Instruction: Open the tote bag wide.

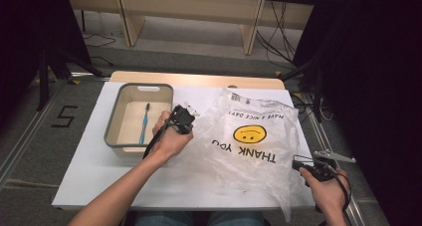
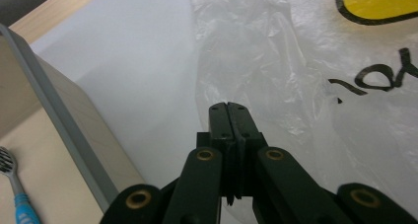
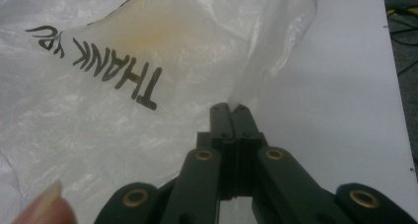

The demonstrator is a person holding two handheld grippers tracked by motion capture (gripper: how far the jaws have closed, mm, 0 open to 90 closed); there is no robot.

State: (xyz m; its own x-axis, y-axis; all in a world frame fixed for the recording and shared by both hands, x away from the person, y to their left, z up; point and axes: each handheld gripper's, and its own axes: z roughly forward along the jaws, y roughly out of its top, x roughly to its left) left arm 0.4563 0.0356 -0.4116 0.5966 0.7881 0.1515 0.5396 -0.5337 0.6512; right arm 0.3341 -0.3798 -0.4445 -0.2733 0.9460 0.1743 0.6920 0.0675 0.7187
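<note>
A clear plastic bag (image 1: 249, 151) printed with "THANK YOU" and a yellow smiley lies crumpled across the white table (image 1: 89, 171). My left gripper (image 1: 189, 114) is at the bag's left edge, beside the bin. Its jaws are shut, and in the left gripper view (image 2: 228, 105) the film (image 2: 296, 61) bunches at their tips. My right gripper (image 1: 297, 162) is at the bag's near right edge. In the right gripper view (image 3: 229, 107) its shut jaws pinch a strand of the bag (image 3: 98, 125) that rises taut from them.
A grey-rimmed bin (image 1: 112, 121) stands at the table's left with a blue toothbrush (image 1: 144, 121) lying inside; the left gripper view shows its wall (image 2: 64, 125) and the brush (image 2: 15, 184). Shelving legs and cables lie beyond the far edge.
</note>
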